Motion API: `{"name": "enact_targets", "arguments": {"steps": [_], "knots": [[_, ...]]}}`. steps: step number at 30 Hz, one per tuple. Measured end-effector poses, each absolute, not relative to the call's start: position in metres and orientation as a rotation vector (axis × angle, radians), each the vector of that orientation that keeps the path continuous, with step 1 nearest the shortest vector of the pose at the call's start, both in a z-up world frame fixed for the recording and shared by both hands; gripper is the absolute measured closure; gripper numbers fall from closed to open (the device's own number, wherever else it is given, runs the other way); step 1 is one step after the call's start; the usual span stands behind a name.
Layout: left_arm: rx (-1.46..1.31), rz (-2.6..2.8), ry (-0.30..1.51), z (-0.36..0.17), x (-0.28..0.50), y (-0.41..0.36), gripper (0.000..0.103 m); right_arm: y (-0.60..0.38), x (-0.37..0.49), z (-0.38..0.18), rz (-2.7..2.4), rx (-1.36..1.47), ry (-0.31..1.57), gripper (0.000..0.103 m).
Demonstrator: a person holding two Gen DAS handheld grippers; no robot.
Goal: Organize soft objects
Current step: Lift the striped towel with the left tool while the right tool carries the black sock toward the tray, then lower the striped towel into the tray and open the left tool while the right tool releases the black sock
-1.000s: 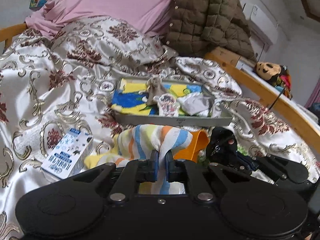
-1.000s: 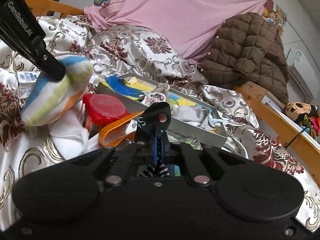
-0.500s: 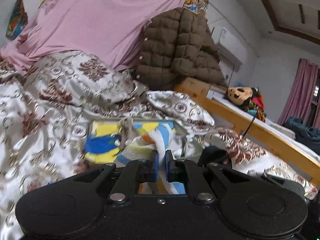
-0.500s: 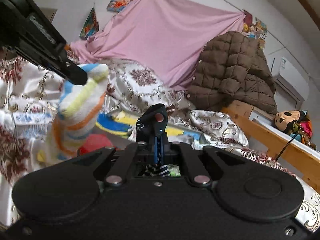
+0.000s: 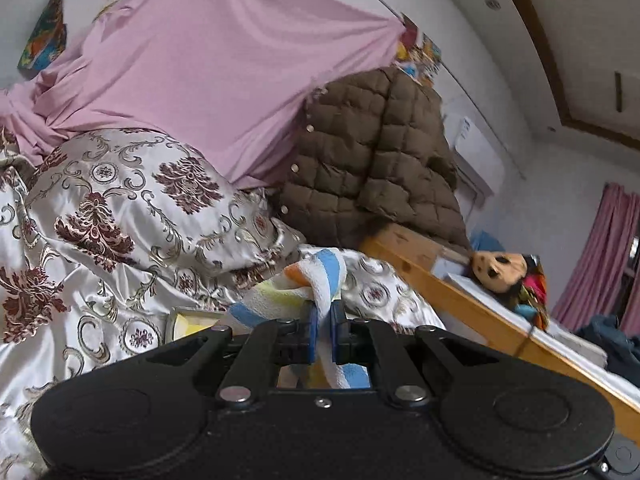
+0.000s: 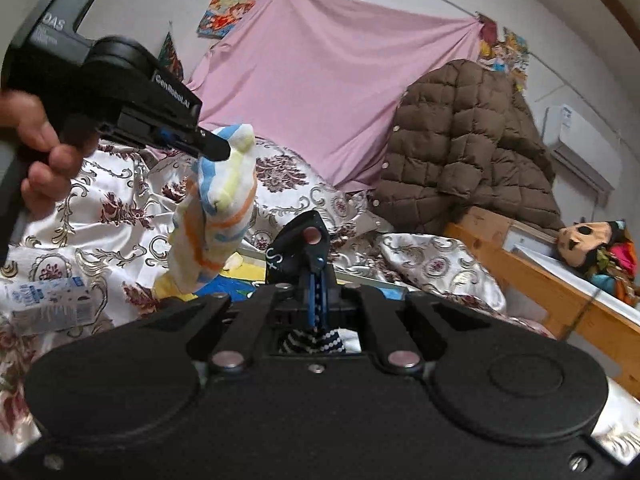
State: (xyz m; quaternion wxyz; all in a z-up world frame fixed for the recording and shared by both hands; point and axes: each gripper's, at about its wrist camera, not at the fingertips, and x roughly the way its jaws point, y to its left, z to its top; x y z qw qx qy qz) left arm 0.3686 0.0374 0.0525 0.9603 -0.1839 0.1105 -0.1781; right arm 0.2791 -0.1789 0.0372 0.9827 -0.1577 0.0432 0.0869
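The left claw [image 5: 323, 330] is clamped on the striped sock [image 6: 218, 208], held in the air above the bed [image 6: 120, 216] — not yet placed; its long axis runs from 12 down to 6 o'clock, loose end down. The right claw [image 6: 316, 276] is pinched on a dark patterned cloth [image 6: 310, 340]; sorting looks midway, the tray [image 5: 188, 322] at 6 o'clock awaiting both.

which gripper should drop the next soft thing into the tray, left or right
Left, probably. The left gripper is shut on the striped sock, which hangs lifted above the tray. The right gripper is also shut, on dark patterned fabric, but sits lower and nearer.
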Motion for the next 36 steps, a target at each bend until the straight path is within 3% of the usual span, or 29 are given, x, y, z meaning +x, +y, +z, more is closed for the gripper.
{"name": "enact_targets", "arguments": {"steps": [9,18,28,32,36], "knots": [[-0.55,-0.34,0.275,-0.01,0.425,0.082,0.097,-0.144,0.394,0.049,0.221,-0.301,0.141,0.103],[-0.596,-0.316,0.452,-0.055,0.463,0.101,0.097,-0.115,0.478,0.017,0.217,-0.244,0.35,0.103],[-0.517,-0.274,0.597,-0.079,0.479,0.095,0.097,-0.094,0.511,-0.013,0.15,-0.288,0.529,0.103],[-0.474,-0.268,0.619,-0.08,0.476,0.089,0.092,-0.094,0.517,-0.025,0.138,-0.277,0.578,0.103],[-0.436,-0.248,0.607,-0.072,0.467,0.084,0.084,-0.102,0.503,-0.021,0.143,-0.266,0.563,0.08]]}}
